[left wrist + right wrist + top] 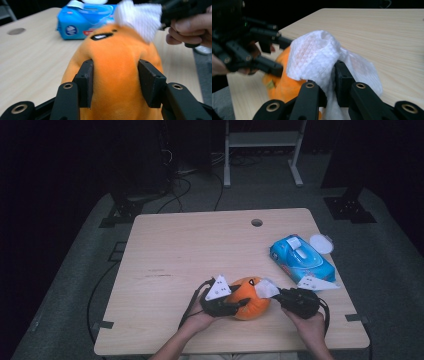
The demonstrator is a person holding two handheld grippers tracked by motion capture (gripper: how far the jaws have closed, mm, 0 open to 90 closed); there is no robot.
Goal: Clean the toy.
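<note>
Both forearms come in from the near edge of the table [165, 250] and meet over an orange plush toy [251, 297] that sits close to that edge. The left hand [200, 317] lies low, wrist nearly flat on the wood, and points the left gripper [231, 306] sideways at the toy; in the left gripper view its two black pads [86, 82] press into the toy's flanks, one on each side, denting the soft fabric, so the jaws are clamped on the orange plush toy, whose face end lies beyond the fingertips. The right hand [310, 325] reaches in from the other side, angled toward the left gripper, and carries the right gripper [277, 294] level with the toy's top. Its jaws are pinched together on a white wet wipe [317, 57], which bunches up above and in front of the fingertips and drapes past the right-hand jaw; in the left gripper view the wipe touches the toy's upper far end. A blue wipes pack [301, 258] lies well beyond the right gripper, with a round white lid [321, 243] just behind it.
</note>
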